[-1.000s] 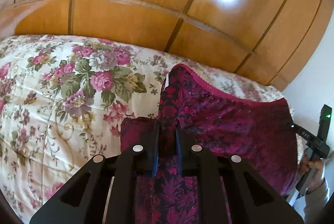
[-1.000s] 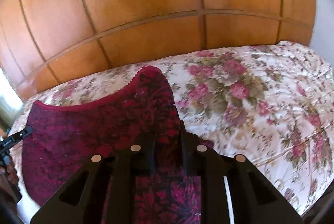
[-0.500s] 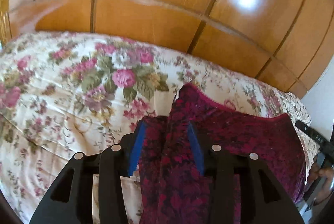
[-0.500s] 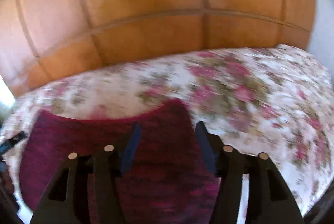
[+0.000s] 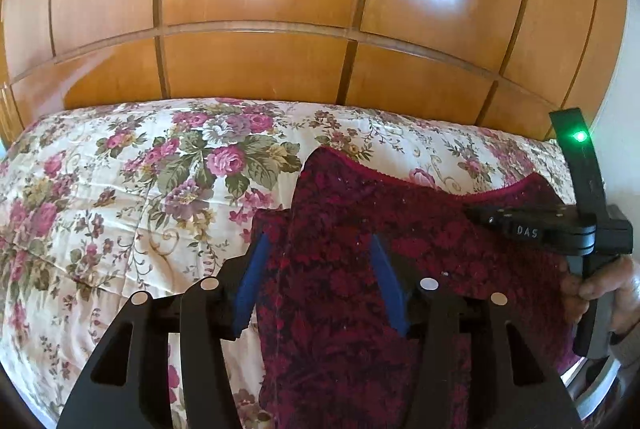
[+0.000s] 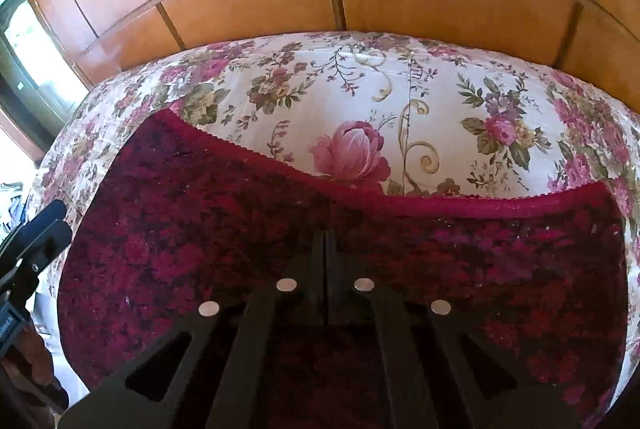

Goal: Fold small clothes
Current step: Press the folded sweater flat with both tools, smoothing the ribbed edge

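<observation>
The crimson garment [image 6: 360, 269] lies flat on the floral bedspread [image 5: 120, 189], at six o'clock in both wrist views, its scalloped waistband toward twelve. The left gripper [image 5: 316, 277] has just been opening; its blue pads stand apart astride a fabric ridge without pressing it. The right gripper [image 6: 325, 269] has just snapped together above the cloth, apparently empty. Judgement: between folds. Next move needs a fresh pinch on an edge.

Left gripper [image 5: 316, 281] released the garment [image 5: 360, 309]; right gripper [image 6: 325, 261] closed.
</observation>
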A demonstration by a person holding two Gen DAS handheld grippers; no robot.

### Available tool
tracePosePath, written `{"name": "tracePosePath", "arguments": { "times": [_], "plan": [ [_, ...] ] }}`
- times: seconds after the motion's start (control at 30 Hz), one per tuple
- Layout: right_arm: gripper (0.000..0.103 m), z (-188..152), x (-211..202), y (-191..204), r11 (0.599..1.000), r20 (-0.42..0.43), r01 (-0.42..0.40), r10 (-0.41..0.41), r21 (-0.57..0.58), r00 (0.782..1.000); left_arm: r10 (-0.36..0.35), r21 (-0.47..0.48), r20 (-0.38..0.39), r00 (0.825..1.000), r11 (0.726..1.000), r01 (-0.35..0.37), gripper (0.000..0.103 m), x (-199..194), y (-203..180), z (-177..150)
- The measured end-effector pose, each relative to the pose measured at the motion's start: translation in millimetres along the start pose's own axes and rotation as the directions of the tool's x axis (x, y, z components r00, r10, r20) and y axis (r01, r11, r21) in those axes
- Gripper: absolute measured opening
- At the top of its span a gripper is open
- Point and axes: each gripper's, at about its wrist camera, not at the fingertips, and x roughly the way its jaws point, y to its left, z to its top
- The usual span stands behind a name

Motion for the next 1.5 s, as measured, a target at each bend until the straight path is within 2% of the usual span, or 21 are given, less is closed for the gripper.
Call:
{"name": "tracePosePath", "arguments": {
  "times": [0.33,0.6,0.83,0.9,0.97,1.0,1.1,1.17,1.2,1.23,1.27,1.33,1.37,1.4,1.43,1.5],
  "plan": [
    [0.000,2.0,-14.8,9.8,0.999,0.049,0.035,-0.033,-0.038,0.998,0.010,-0.020,-0.013,1.000,1.000,-0.010,0.052,1.2,3.3,-5.0],
    [0.000,15.9,-31.5,7.7,0.999,0.129,0.039,-0.039,-0.001,0.991,0.028,-0.026,-0.033,0.999,0.999,-0.029,0.052,6.4,8.0,-6.9],
    [0.000,11.1,-2.2,0.3,0.997,0.086,0.063,-0.065,0.033,0.994,0.021,-0.051,-0.096,0.995,0.998,-0.026,0.052,22.7,15.9,-12.7],
    [0.000,9.3,5.0,-1.7,0.997,0.078,0.067,-0.070,0.045,0.994,0.026,-0.026,-0.105,0.994,0.999,-0.029,0.042,29.1,14.8,-15.1],
    [0.000,9.2,9.5,-3.5,0.996,0.076,0.067,-0.072,0.063,0.995,0.009,-0.023,-0.123,0.992,1.000,-0.012,0.024,34.9,13.5,-16.4],
    [0.000,10.2,9.4,-3.7,0.995,0.082,0.074,-0.079,0.065,0.993,0.011,-0.018,-0.122,0.993,1.000,-0.014,0.022,35.6,12.0,-16.2],
    [0.000,13.2,10.4,-5.3,0.990,0.099,0.116,-0.124,0.075,0.987,0.011,-0.029,-0.127,0.992,0.999,-0.015,0.020,40.7,13.4,-15.0],
    [0.000,14.1,15.6,-13.3,0.988,0.079,0.105,-0.114,0.111,0.990,-0.049,-0.124,-0.153,0.987,0.992,0.030,0.020,45.9,26.4,-13.5],
    [0.000,13.5,14.3,-16.2,0.987,0.081,0.099,-0.109,0.126,0.991,-0.103,-0.194,-0.146,0.984,0.978,0.074,0.020,42.4,35.5,-12.4],
    [0.000,12.3,9.1,-18.2,0.987,0.094,0.083,-0.097,0.135,0.991,-0.122,-0.219,-0.129,0.984,0.971,0.092,0.020,37.7,38.0,-12.1],
    [0.000,10.9,4.2,-18.9,0.988,0.105,0.070,-0.085,0.134,0.991,-0.130,-0.232,-0.105,0.986,0.967,0.103,0.020,30.9,40.4,-11.4],
    [0.001,6.8,-8.1,-20.0,0.989,0.129,0.073,-0.089,0.128,0.988,-0.088,-0.187,-0.048,0.995,0.979,0.077,0.020,11.8,36.7,-7.1],
    [0.011,4.3,-14.1,-21.9,0.988,0.138,0.071,-0.090,0.135,0.986,-0.074,-0.164,-0.032,0.997,0.984,0.068,0.025,6.2,33.4,-5.2],
    [0.025,1.1,-21.4,-25.3,0.987,0.150,0.052,-0.075,0.150,0.986,-0.073,-0.113,0.000,0.997,0.991,0.073,0.028,-3.2,25.4,-2.0],
    [0.053,-3.7,-31.3,-28.9,0.985,0.177,0.034,-0.063,0.166,0.982,-0.082,-0.076,0.016,0.996,0.994,0.083,0.036,-8.5,18.4,0.2],
    [0.056,-11.2,-44.9,-32.6,0.985,0.201,0.028,-0.063,0.172,0.978,-0.111,0.010,0.036,0.993,0.994,0.110,0.049,-15.8,-2.4,3.0]
  ]
}}
